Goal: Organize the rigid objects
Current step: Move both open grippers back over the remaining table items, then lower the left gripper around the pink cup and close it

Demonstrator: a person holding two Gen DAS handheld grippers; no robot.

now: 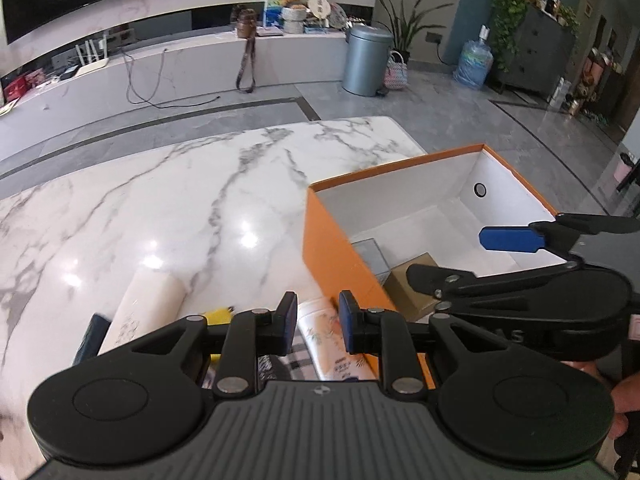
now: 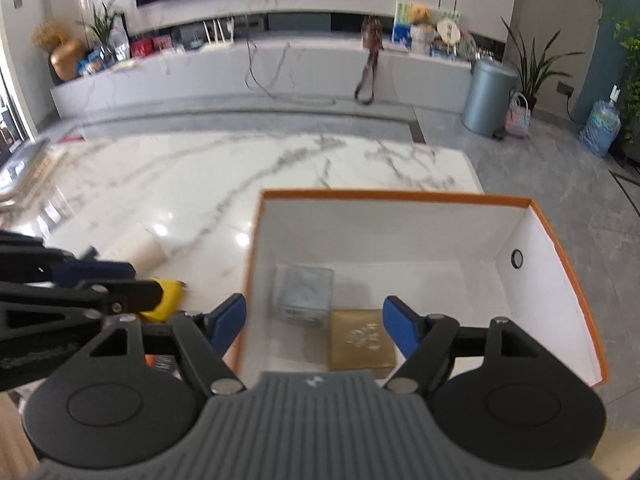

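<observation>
An orange box with a white inside (image 1: 340,248) (image 2: 560,280) stands on the marble table. A grey-blue box (image 2: 306,294) (image 1: 372,254) and a tan box (image 2: 362,340) (image 1: 412,284) lie in it. My right gripper (image 2: 314,326) is open and empty, hovering over the box's near end; it also shows in the left wrist view (image 1: 460,258). My left gripper (image 1: 318,322) is partly open and empty, above a white patterned package (image 1: 328,336) left of the box. A yellow object (image 1: 218,316) (image 2: 166,298) and a cream box (image 1: 148,308) lie nearby.
The white marble table (image 1: 180,200) reaches far and left. A dark blue item (image 1: 90,338) lies at the near left. Beyond the table are a grey floor, a bin (image 1: 366,60), a water jug (image 1: 472,64) and a low TV shelf.
</observation>
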